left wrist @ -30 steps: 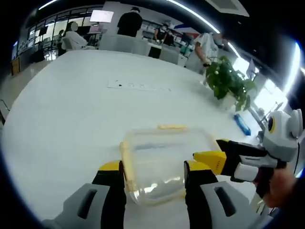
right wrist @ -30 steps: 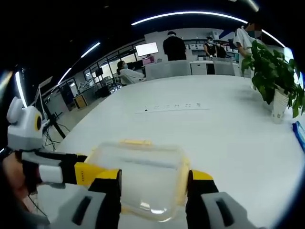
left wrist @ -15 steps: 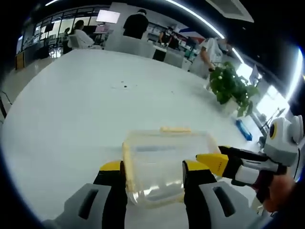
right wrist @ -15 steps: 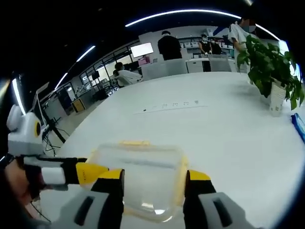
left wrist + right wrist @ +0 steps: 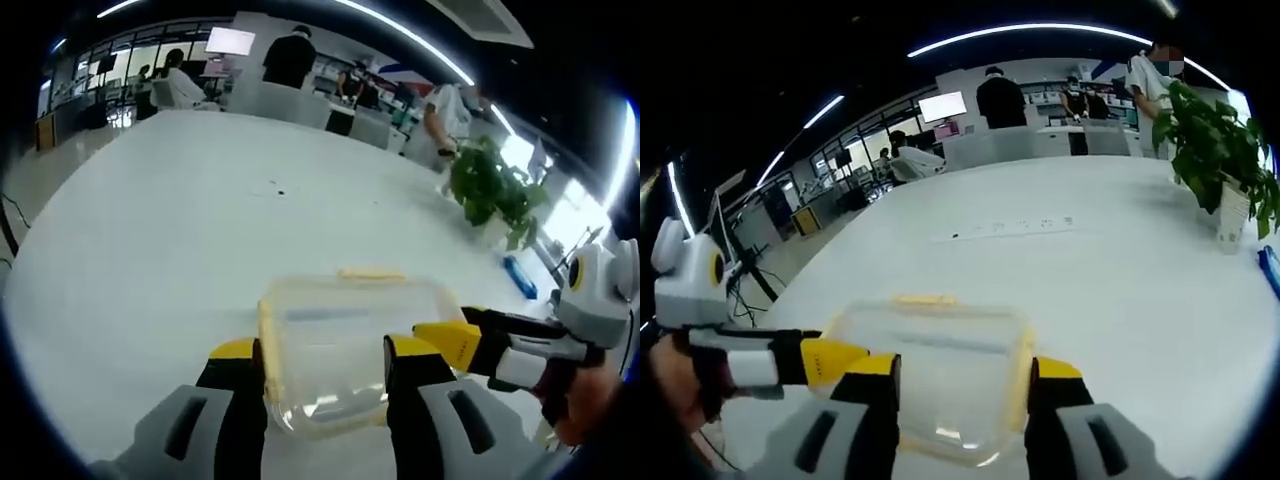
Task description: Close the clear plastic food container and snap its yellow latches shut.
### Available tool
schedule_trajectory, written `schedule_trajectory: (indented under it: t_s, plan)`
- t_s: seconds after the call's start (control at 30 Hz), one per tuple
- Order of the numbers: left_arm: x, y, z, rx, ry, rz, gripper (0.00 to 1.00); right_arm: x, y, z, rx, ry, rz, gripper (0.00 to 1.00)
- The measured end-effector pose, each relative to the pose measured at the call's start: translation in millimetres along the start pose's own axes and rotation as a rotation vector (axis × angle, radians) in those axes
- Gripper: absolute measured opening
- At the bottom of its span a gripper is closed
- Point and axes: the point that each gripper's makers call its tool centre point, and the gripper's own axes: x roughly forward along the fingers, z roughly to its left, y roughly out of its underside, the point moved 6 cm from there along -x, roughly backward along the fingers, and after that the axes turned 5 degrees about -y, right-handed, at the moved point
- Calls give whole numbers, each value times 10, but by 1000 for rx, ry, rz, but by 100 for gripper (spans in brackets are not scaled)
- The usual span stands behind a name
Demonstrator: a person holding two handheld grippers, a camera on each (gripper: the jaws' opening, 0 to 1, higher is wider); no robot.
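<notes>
The clear plastic container [image 5: 350, 312] has its lid on and sits between the jaws of my left gripper [image 5: 325, 352], which is shut on its near end. A yellow latch [image 5: 370, 272] lies along its far edge, and another latch [image 5: 264, 345] runs down its left edge. My right gripper [image 5: 452, 340] comes in from the right and touches the container's right side. In the right gripper view the same container [image 5: 940, 345] sits between the jaws of my right gripper [image 5: 960, 368], shut on it, with yellow latches at the far edge [image 5: 925, 299] and right edge [image 5: 1020, 372]. My left gripper [image 5: 830, 360] reaches in from the left.
The wide white table [image 5: 150, 250] stretches away. A potted plant [image 5: 490, 190] [image 5: 1220, 165] stands at its right side, with a blue object [image 5: 520, 276] near it. A white strip [image 5: 1010, 228] lies mid-table. People [image 5: 290, 55] stand by desks at the back.
Both views have swung slightly across the room, so the cameras moved. The container stays held between both pairs of jaws in the same way.
</notes>
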Motion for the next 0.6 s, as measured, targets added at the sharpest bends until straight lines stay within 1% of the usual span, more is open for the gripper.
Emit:
schedule_trajectory:
  t_s: [0.2, 0.37, 0.47, 0.6]
  plan:
    - [30, -90, 139, -8, -12, -6, 46, 173, -86, 77, -5, -12, 12, 49]
    - [53, -159, 258, -14, -21, -17, 46, 293, -133, 139, -10, -16, 10, 49]
    - [84, -225, 362, -18, -23, -26, 46, 390, -168, 197, -12, -16, 2, 49]
    - [115, -287, 449, -18, -21, -26, 47, 477, -201, 239, -9, -15, -4, 49]
